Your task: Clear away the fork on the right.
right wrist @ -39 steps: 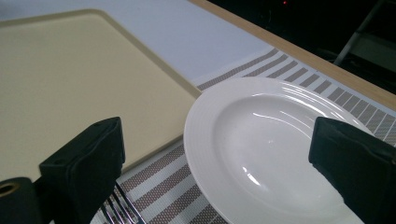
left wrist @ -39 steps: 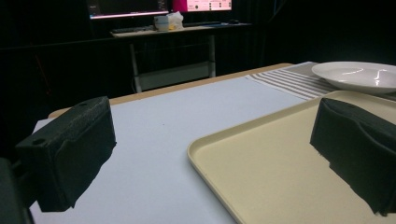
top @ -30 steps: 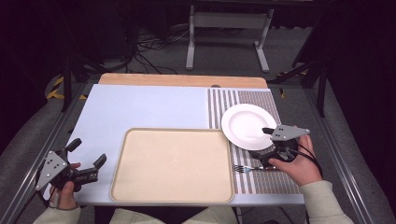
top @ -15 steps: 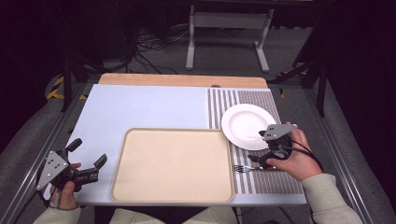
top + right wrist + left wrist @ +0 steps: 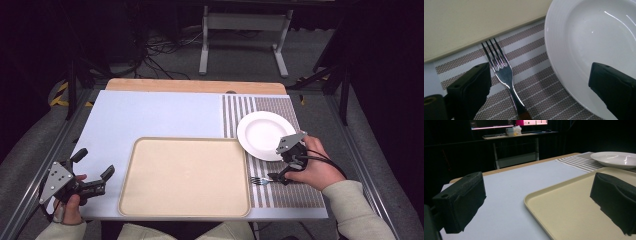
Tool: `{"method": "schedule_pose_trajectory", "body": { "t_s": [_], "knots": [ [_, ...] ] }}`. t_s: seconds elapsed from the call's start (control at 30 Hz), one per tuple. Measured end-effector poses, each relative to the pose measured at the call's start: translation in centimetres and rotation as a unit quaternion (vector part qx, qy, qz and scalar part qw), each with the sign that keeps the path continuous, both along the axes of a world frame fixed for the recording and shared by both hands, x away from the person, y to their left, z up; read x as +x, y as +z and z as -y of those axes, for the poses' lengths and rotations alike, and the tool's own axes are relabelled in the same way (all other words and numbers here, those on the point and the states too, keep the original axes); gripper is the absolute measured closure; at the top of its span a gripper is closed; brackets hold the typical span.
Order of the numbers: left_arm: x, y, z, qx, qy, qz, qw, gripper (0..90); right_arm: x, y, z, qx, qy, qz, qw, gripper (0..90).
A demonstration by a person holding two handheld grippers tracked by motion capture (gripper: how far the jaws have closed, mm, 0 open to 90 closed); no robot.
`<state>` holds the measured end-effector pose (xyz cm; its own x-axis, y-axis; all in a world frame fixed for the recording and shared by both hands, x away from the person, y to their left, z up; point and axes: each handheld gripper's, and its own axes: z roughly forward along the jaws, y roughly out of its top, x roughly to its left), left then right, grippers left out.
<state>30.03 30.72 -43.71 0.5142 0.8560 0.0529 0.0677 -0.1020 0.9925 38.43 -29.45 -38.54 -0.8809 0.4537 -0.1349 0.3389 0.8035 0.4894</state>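
Observation:
A silver fork [image 5: 504, 72] lies on the striped placemat [image 5: 534, 62], tines toward the beige tray [image 5: 474, 22]. My right gripper [image 5: 540, 75] hovers over it, open wide. The fork sits close to its left jaw, and the right jaw hangs over the white plate [image 5: 594, 37]. In the high view the right gripper [image 5: 286, 167] is at the plate's [image 5: 262, 132] near edge, with the fork [image 5: 260, 180] just beside it. My left gripper [image 5: 94, 164] rests open at the table's front left, beside the tray [image 5: 185, 175]. Its own view has the left gripper [image 5: 536, 195] with nothing between its jaws.
The pale blue table top [image 5: 150, 115] runs left of and behind the tray. A wooden strip [image 5: 195, 86] lines the far edge. A metal stand [image 5: 245, 22] and cables lie on the floor beyond. The placemat [image 5: 285, 195] reaches the front right edge.
The right gripper has moved a little left and down from over the plate's edge toward the fork. The left gripper has stayed put.

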Motion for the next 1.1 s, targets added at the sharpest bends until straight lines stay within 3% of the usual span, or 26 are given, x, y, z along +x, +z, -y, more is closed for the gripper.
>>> {"method": "schedule_pose_trajectory", "body": {
  "t_s": [0.27, 0.6, 0.9, 1.1],
  "knots": [
    [-0.02, 0.02, 0.03, 0.001, 0.0, 0.0, 1.0, 0.5, -0.35, -0.04, 0.16, -0.029, 0.003, -0.018, 0.9994, 4.9],
    [-0.05, 0.07, 0.08, 0.003, 0.001, 0.002, 1.0, 0.5, -0.64, -0.05, 0.1, -0.072, 0.016, -0.04, 0.9965, 5.7],
    [-0.06, 0.09, 0.04, 0.003, 0.0, 0.001, 1.0, 0.5, -0.7, -0.27, -0.29, -0.104, 0.026, -0.059, 0.9924, 6.1],
    [-0.06, 0.11, 0.03, 0.003, 0.001, 0.002, 1.0, 0.5, -0.72, -0.48, -0.49, -0.135, 0.036, -0.079, 0.9871, 6.6]
  ]
}}
